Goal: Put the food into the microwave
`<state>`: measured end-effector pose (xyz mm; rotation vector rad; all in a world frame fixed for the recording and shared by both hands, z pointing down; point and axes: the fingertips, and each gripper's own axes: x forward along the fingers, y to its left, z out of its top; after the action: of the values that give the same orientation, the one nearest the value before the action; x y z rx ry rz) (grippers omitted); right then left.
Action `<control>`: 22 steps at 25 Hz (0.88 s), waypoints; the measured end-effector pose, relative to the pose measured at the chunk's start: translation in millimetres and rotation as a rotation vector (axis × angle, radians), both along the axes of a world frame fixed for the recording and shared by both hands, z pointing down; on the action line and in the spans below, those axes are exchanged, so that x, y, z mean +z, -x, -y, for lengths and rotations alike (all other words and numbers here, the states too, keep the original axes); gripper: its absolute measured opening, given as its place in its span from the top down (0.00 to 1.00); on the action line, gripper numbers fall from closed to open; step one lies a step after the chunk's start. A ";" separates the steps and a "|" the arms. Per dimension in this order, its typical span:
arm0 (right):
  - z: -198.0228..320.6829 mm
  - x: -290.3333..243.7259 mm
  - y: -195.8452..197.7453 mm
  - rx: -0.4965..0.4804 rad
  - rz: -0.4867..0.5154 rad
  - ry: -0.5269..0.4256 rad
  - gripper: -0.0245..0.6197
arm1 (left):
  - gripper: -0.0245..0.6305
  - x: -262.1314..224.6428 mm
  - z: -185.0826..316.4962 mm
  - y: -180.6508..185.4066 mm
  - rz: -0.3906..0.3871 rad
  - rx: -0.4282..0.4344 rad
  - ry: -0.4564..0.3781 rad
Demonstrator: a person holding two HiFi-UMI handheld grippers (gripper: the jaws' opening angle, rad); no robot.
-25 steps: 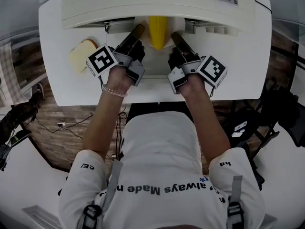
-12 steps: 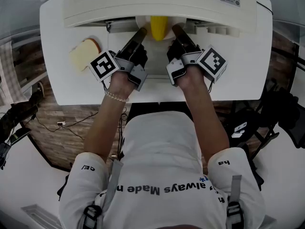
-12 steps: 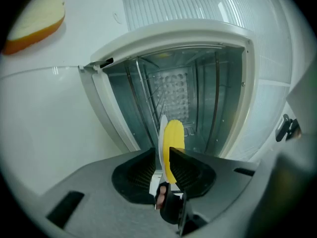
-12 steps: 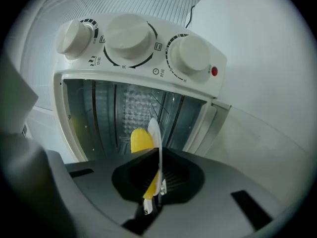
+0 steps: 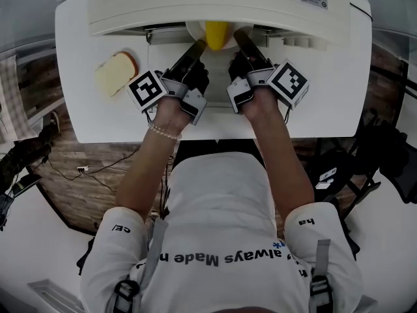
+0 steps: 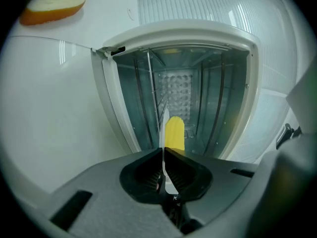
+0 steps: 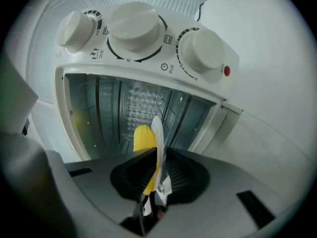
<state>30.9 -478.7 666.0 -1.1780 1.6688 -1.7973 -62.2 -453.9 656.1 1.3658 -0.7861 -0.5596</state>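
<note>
With the left tongs [image 6: 163, 155] and right tongs [image 7: 157, 158] clamped on opposite rims of the plate [image 7: 157, 130], holding the corn [image 5: 216, 34] partly inside the microwave [image 5: 221, 5] at the worktop's far edge, uneven pushing could tilt the plate and roll the corn off.

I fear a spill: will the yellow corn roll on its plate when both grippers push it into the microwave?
Likely, if the plate tilts sideways: the corn looks rounded and lies loose. Its length points into the microwave, so a straight push probably will not roll it.
</note>
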 end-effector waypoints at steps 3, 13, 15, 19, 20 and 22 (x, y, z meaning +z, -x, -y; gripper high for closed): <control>-5.4 1.0 3.9 -0.014 0.020 0.009 0.87 | 0.93 0.6 7.6 1.4 -0.002 -0.010 0.001; -17.2 0.3 8.5 -0.047 0.029 -0.001 0.92 | 0.93 0.0 16.8 -1.3 -0.004 -0.016 -0.011; -13.5 0.5 7.0 -0.042 0.035 0.001 0.92 | 0.93 0.4 19.7 -2.8 -0.002 -0.017 -0.013; -5.0 -0.4 9.1 -0.032 0.045 0.001 0.93 | 0.93 0.8 27.5 -1.6 -0.002 -0.020 -0.013; -3.6 0.2 9.6 -0.033 0.044 0.003 0.93 | 0.93 1.4 29.1 -1.2 0.001 -0.020 -0.012; -1.4 1.2 10.2 -0.032 0.044 0.005 0.93 | 0.93 2.1 31.5 -0.8 0.004 -0.019 -0.011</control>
<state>20.7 -477.3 667.2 -1.1114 1.6684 -1.8342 -61.4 -485.4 658.3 1.3716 -0.8013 -0.5771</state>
